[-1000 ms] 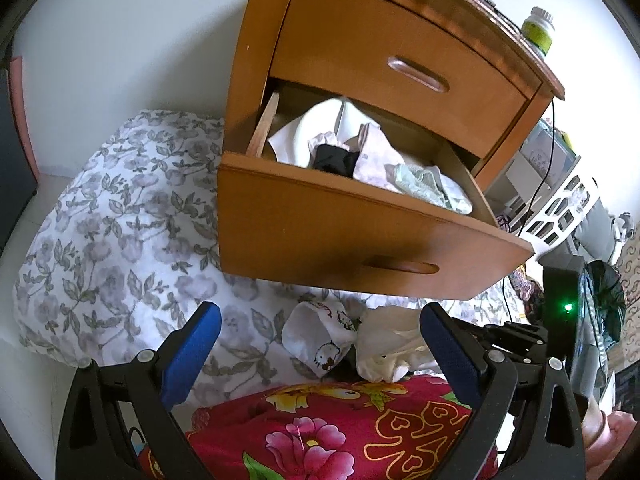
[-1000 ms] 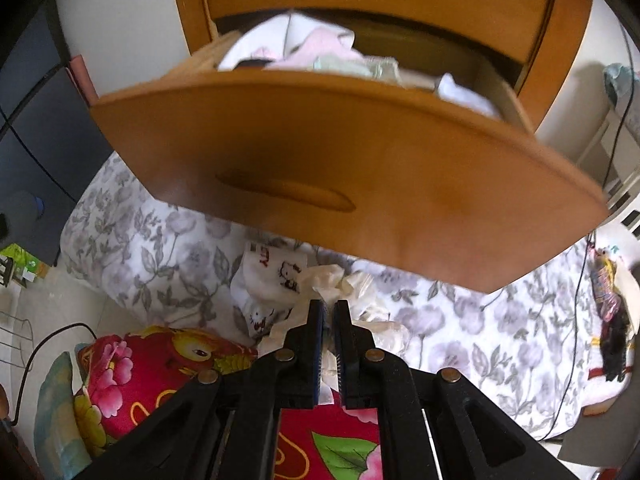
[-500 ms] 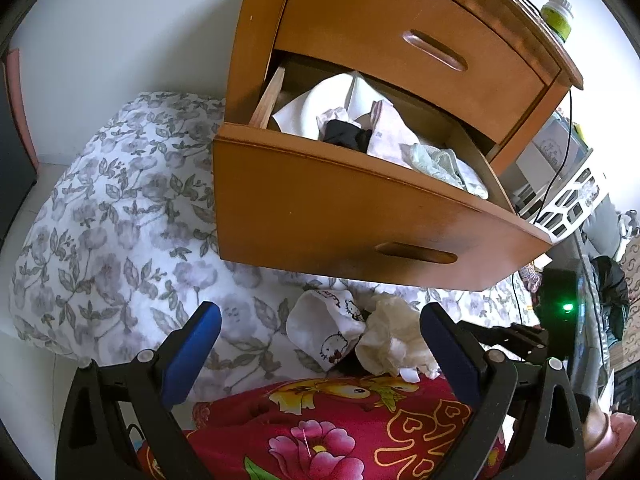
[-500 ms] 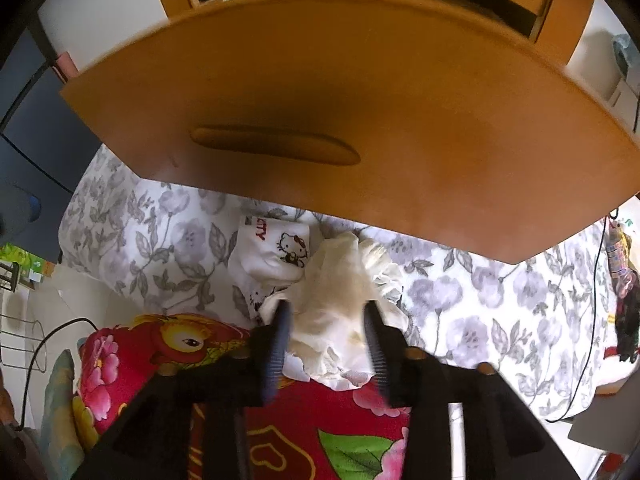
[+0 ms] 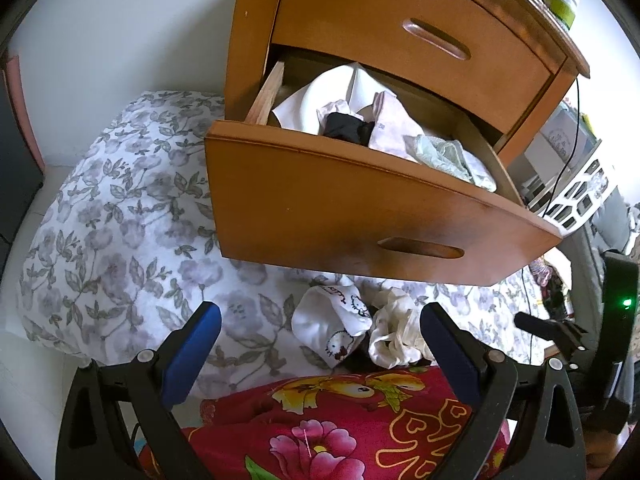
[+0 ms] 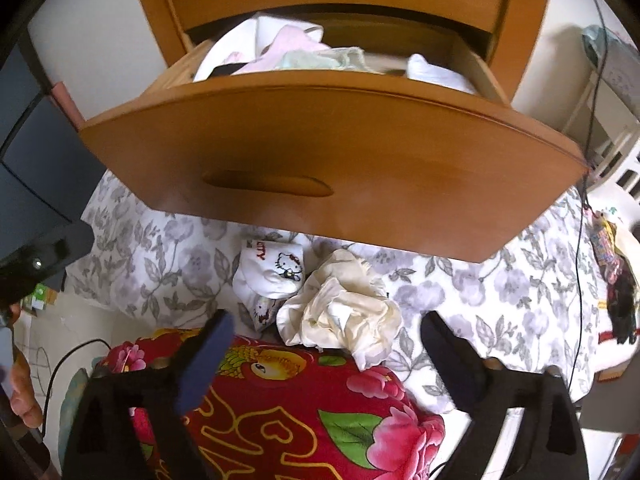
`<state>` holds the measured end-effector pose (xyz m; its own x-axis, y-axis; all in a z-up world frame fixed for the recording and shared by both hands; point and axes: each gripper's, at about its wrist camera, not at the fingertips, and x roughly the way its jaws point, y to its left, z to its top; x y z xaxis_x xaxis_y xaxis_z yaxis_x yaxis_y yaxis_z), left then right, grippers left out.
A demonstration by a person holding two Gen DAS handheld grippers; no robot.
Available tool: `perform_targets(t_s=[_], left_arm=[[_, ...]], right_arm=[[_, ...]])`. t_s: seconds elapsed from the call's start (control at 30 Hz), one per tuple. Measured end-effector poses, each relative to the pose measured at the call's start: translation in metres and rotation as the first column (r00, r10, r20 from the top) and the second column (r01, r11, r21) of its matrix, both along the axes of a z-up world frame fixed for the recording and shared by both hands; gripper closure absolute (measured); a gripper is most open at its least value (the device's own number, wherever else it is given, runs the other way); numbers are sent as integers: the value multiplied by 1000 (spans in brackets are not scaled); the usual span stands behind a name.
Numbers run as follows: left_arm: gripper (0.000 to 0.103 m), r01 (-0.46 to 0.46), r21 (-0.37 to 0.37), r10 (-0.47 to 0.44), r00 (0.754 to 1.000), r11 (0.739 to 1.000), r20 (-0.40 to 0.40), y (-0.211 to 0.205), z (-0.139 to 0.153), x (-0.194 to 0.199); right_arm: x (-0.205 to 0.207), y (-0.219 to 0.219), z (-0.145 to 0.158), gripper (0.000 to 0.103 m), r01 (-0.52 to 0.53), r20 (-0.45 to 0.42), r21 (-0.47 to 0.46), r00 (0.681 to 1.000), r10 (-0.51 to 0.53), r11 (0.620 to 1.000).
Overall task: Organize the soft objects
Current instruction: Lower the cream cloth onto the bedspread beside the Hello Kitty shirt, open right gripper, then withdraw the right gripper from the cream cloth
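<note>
This is a bedroom in a home. A wooden nightstand [image 5: 400, 40] stands against a plain white wall [image 5: 120, 32], its lower drawer [image 5: 340, 208] pulled out and stuffed with crumpled clothing [image 5: 384, 128]. Below it lies a bed with a grey floral bedsheet [image 5: 120, 220] and, nearer, a red quilt [image 5: 340, 432] printed with flowers and hearts. On the sheet sit white cartoon-cat socks [image 6: 272, 272] and a bunched cream garment [image 6: 344, 312]. A green-labelled bottle [image 5: 562, 0] stands on the nightstand top, and a white plastic basket [image 5: 580, 192] sits to the far right, with a thin black cable [image 5: 568, 152] trailing beside it.
</note>
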<state>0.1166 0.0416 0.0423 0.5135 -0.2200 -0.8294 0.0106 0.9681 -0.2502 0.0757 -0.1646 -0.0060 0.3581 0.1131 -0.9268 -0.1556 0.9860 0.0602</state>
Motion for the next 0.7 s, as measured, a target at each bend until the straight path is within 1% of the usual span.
perform_targets(t_s=[0.2, 0.3, 0.47, 0.7], left_arm=[[3, 1, 19, -1, 1000, 1000, -1, -3, -1, 1], [3, -4, 31, 4, 1000, 1000, 5, -4, -1, 1], [3, 3, 74, -7, 998, 997, 55, -10, 5, 0], [3, 14, 94, -26, 993, 996, 118, -17, 18, 0]], right_arm=[[0, -17, 7, 0, 60, 32, 5, 998, -60, 998], [-2, -22, 12, 0, 88, 64, 16, 994, -89, 996], [-3, -30, 19, 0, 115, 87, 37, 989, -118, 993], [-5, -36, 19, 0, 123, 93, 58, 987, -128, 991]])
